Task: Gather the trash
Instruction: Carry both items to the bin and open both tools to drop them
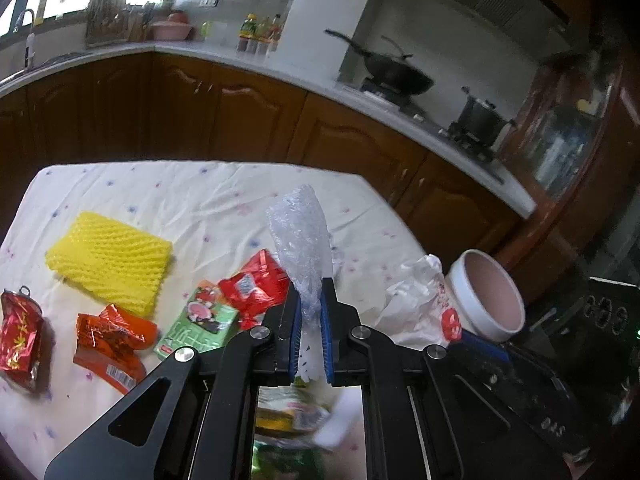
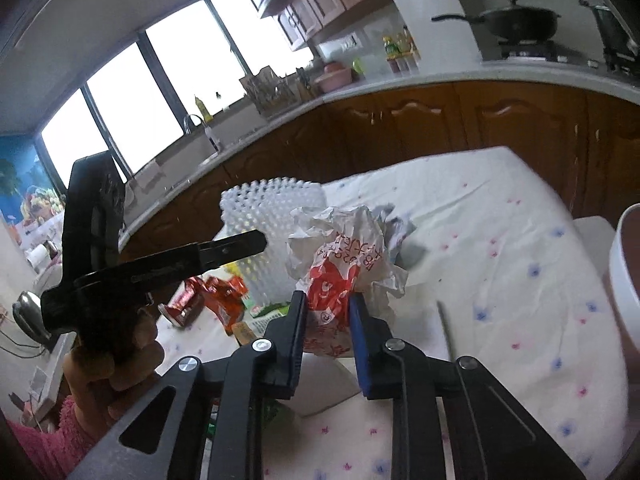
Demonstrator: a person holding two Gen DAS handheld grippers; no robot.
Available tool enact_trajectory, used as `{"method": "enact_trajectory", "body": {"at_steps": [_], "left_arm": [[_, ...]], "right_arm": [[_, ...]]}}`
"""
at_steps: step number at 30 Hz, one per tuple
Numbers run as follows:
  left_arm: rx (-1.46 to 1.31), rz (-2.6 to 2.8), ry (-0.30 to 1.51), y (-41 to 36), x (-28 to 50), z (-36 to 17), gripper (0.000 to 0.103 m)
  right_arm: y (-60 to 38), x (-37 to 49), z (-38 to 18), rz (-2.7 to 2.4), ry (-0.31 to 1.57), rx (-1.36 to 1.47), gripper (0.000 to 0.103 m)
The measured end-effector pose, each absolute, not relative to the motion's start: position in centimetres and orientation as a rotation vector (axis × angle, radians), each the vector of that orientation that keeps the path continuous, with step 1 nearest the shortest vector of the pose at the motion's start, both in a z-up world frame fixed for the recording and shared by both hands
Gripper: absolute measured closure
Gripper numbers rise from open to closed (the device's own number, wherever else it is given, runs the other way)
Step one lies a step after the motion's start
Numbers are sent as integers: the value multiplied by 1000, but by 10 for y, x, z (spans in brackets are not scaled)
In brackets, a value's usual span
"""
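Bubble wrap (image 1: 301,236) stands pinched in my left gripper (image 1: 310,312), lifted above the tablecloth (image 1: 200,196). My right gripper (image 2: 328,316) squeezes the crumpled white bag (image 2: 344,248) just beside the pink tub (image 1: 490,294). Yellow foam net (image 1: 112,266) and red wrappers (image 1: 254,286) lie farther left.

A clear bubble-wrap piece (image 1: 302,236) stands upright, pinched at its lower end. A crumpled white plastic bag with red print (image 2: 344,264) is gripped beside the white bucket (image 1: 490,296). A yellow foam net (image 1: 110,264), red snack wrappers (image 1: 256,286) and a green packet (image 1: 200,324) lie flat on the tablecloth.
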State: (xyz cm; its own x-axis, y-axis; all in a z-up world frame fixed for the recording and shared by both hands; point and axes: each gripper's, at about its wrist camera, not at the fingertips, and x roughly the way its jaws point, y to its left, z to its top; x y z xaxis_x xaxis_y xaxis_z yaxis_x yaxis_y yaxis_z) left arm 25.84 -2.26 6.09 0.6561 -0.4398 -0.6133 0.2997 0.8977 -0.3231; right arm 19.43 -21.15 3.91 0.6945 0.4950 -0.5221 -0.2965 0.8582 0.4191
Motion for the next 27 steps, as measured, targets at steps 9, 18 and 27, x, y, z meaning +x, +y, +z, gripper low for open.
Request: {"method": "enact_trajectory", "body": {"at_steps": [9,18,27], "left_arm": [[-197,-525,712,-62,236,80,95],[-173,-631,737,-117,225,81,95],[-135,-728,741,-176,222,82,95]], "right_arm": [[-266,167,61,364,592,344,82],[-326,140,68,220,564,347,82],[-384,115,62,84,555,387,82]]}}
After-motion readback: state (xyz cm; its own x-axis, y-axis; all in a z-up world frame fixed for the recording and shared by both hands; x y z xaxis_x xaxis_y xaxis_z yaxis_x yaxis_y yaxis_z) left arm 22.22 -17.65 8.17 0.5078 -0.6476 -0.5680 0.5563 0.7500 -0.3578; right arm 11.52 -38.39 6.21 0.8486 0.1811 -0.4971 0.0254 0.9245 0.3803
